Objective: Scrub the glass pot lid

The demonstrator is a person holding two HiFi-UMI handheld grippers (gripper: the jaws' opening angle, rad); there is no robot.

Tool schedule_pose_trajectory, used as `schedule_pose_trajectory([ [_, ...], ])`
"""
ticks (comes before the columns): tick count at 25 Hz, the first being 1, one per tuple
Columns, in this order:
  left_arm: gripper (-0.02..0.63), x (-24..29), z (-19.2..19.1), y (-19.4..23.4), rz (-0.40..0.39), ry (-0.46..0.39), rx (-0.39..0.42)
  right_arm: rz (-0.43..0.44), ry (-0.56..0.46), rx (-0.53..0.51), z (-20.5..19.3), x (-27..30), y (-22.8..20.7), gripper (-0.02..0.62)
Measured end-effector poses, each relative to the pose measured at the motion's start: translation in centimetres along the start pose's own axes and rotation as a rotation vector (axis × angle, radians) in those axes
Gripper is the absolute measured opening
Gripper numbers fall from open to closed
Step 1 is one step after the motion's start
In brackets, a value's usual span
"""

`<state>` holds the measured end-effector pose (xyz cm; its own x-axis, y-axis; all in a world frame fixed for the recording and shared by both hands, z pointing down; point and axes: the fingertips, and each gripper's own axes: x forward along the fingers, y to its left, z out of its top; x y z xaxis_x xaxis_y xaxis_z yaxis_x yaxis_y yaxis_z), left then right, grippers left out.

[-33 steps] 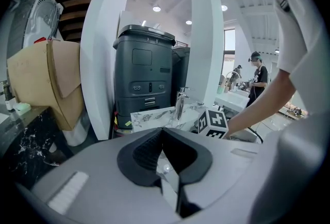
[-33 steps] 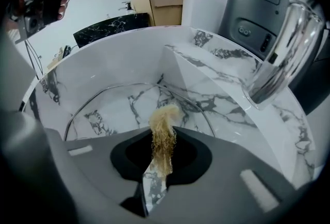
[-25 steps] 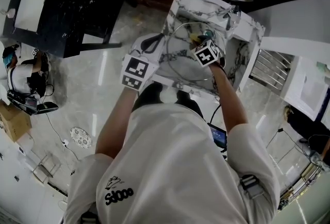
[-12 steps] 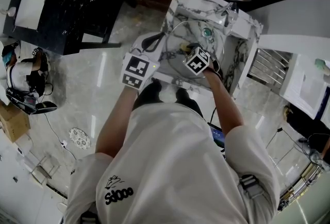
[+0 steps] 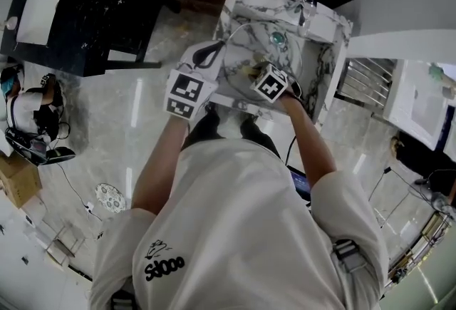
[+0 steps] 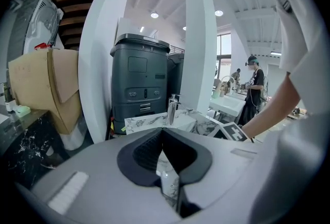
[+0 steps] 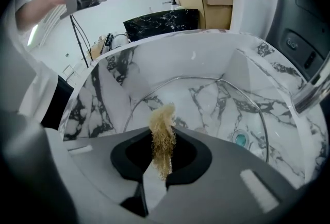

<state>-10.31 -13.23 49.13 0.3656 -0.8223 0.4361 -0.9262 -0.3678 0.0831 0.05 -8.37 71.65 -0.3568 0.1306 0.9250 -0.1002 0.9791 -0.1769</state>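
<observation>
The glass pot lid (image 5: 249, 48) leans inside the marble sink basin (image 5: 317, 27); its metal rim (image 7: 216, 81) curves across the right gripper view. My left gripper (image 5: 214, 53) sits at the lid's left edge. Its jaws (image 6: 164, 133) are shut, with a thin glassy edge in the slit between them. My right gripper (image 5: 254, 72) hovers over the lid's near part, shut on a golden fibrous scrubber (image 7: 163, 138) that sticks up between the jaws. The teal drain plug (image 7: 238, 139) shows through the glass.
A chrome faucet (image 5: 305, 6) stands at the sink's far side. A black marble table (image 5: 85, 9) is on the left and a metal rack (image 5: 363, 88) on the right. Beyond the sink are a grey bin (image 6: 139, 84), a cardboard box (image 6: 46, 84) and other people (image 6: 253, 84).
My right gripper has slid with the scrubber from the lid's far right toward its near left part. The left gripper has stayed at the lid's left edge.
</observation>
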Motion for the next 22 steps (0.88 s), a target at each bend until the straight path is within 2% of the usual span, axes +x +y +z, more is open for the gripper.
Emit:
schedule_pose_trajectory([
  [5,0.009,0.2,0.3,-1.1,-0.028,-0.013,0.011,0.018,0.083,-0.011,-3.2,-1.0,0.3,0.048],
  [16,0.011,1.4,-0.7,-2.8,-0.079,-0.011,-0.007,-0.112,0.201,0.018,-8.9,-3.3,-5.6,0.049],
  [22,0.009,2.6,-0.6,-2.3,-0.080,-0.006,-0.022,-0.189,0.230,-0.062,-9.0,-4.1,-9.4,0.049],
])
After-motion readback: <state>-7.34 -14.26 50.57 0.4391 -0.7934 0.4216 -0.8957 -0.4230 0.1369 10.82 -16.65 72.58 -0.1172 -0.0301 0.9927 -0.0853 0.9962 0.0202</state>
